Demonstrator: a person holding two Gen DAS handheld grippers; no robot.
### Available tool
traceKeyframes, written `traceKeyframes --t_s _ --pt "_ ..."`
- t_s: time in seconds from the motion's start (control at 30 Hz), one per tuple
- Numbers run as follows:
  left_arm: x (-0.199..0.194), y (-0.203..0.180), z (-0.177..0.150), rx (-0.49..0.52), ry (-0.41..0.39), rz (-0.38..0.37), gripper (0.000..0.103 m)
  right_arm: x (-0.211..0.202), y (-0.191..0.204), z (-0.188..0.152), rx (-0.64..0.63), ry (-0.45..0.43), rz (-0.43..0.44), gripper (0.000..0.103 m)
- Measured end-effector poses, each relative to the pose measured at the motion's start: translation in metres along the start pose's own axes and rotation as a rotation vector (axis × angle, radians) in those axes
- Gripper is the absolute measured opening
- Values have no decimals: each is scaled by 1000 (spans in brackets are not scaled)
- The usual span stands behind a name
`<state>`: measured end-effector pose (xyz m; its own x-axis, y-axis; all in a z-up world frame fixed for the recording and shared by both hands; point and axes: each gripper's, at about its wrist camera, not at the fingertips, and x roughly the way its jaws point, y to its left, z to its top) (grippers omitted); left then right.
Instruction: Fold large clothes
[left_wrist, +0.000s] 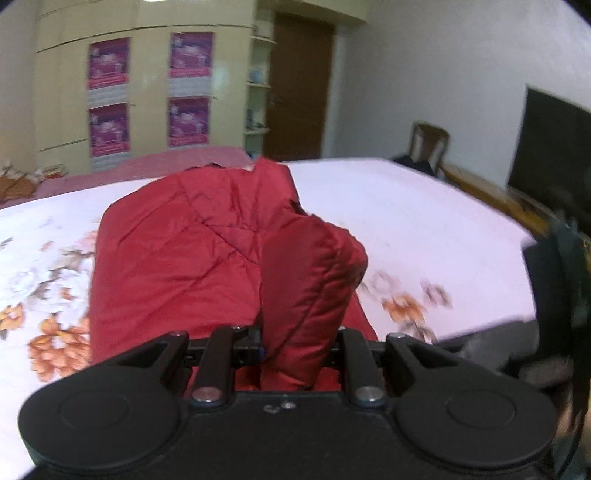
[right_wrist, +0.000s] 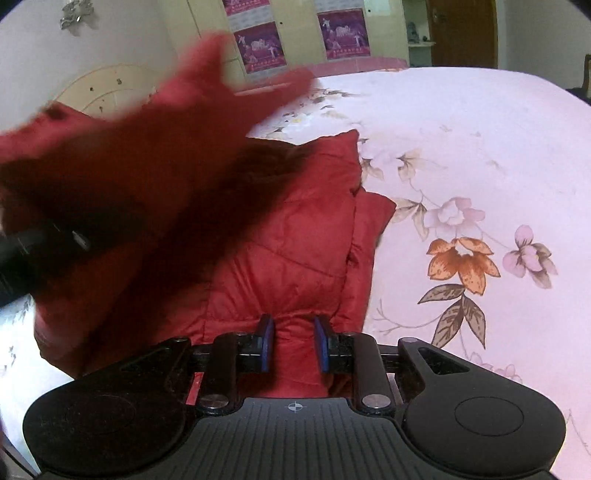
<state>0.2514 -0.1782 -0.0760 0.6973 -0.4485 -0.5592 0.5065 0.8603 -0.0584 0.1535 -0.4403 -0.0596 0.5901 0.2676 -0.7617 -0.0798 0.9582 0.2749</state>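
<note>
Left gripper (left_wrist: 295, 347) jaws clamp a red jacket (left_wrist: 207, 251) fold. Right gripper (right_wrist: 294, 341) jaws pinch its hem. Floral bed (right_wrist: 461, 147) beyond both.

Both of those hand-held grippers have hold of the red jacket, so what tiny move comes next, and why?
Probably carry the lifted part across and lay it on the flat body. The left hand-held gripper holds a raised padded fold of the red jacket; the right hand-held gripper pinches its edge on the floral bedsheet.
</note>
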Motion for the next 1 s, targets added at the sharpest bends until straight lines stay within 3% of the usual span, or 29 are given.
traceKeyframes --t_s 0.17,0.27,0.33,0.37,0.5,0.7,0.73,0.77,0.8,0.93,1.0 --pt "8 -13 -17 83 35 18 24 -23 -16 -1 69 -16 27 23" --pt "7 -18 -14 109 32 -3 43 -41 -24 -1 93 -24 9 23" --pt "2 -21 -15 108 32 -34 71 -55 -28 -1 107 -42 -4 23" --pt "-1 -23 -15 101 23 -49 74 -61 -30 0 110 -51 -12 23" --pt "-12 -16 -15 71 12 -86 76 -75 -43 13 139 -101 -31 23" --pt "-50 6 -10 2 -45 -110 82 -101 -29 38 150 -191 46 26" --pt "-57 12 -10 -5 -58 -98 82 -102 -26 42 150 -198 60 54" --pt "-64 19 -9 -18 -72 -83 82 -105 -21 44 147 -211 72 72" --pt "-70 24 -7 -36 -82 -68 82 -106 -16 47 134 -233 82 84" --pt "-85 56 -3 -134 -127 23 81 -102 4 54 85 -244 111 83" --pt "-80 71 -3 -158 -117 90 78 -94 12 56 78 -213 126 73"
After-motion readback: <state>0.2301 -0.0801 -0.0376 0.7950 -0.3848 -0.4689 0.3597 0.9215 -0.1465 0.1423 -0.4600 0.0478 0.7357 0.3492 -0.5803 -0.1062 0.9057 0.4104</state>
